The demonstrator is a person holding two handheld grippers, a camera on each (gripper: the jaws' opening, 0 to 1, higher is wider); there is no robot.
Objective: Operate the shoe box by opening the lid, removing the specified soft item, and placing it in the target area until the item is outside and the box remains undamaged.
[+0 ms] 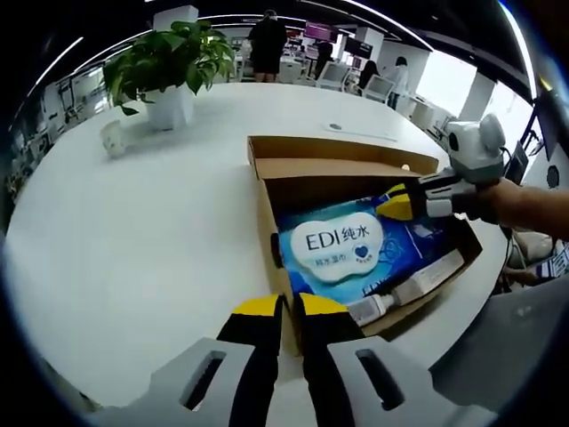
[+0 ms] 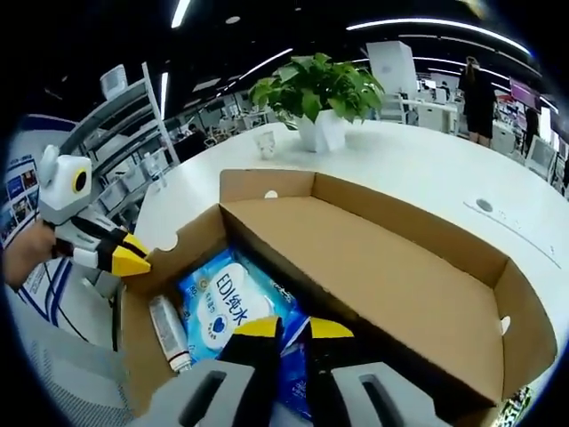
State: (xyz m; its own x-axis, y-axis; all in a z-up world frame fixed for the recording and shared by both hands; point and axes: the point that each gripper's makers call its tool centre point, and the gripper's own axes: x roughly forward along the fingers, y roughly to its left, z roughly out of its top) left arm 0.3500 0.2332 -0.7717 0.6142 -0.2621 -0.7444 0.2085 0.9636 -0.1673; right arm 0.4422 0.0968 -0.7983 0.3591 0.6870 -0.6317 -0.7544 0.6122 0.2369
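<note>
While the left gripper [image 1: 291, 307] hangs with its yellow-tipped jaws pressed nearly together over the white table [image 1: 160, 240], just at the near wall of the open shoe box [image 1: 267, 213], it pinches nothing. Beyond those tips, inside the box, lies a blue wet-wipes pack [image 1: 356, 245] with a white cloud-shaped label, flat on the box floor and taking up most of it. A small white tube [image 1: 404, 294] lies beside the pack along the box's lower-right wall. The box lid [image 1: 338, 160] is folded back and lies open on the far side. Coming in from the right, the right gripper [image 1: 396, 203] reaches over the far right corner of the box, its yellow tips close together above the pack; whether they touch it I cannot tell.

Seen from the right gripper view, the right gripper's [image 2: 293, 331] own jaws stand nearly shut just above the pack [image 2: 227, 307], with no clear grip on it. The tube [image 2: 169, 329] lies left of the pack, and the lid [image 2: 373, 258] spreads open to the right. The left gripper [image 2: 133, 253] sits at the box's left wall.

Farther off, a potted plant [image 1: 164, 67] stands near the table's far edge with a small white cup [image 1: 113, 138] beside it. People stand in the office behind.
</note>
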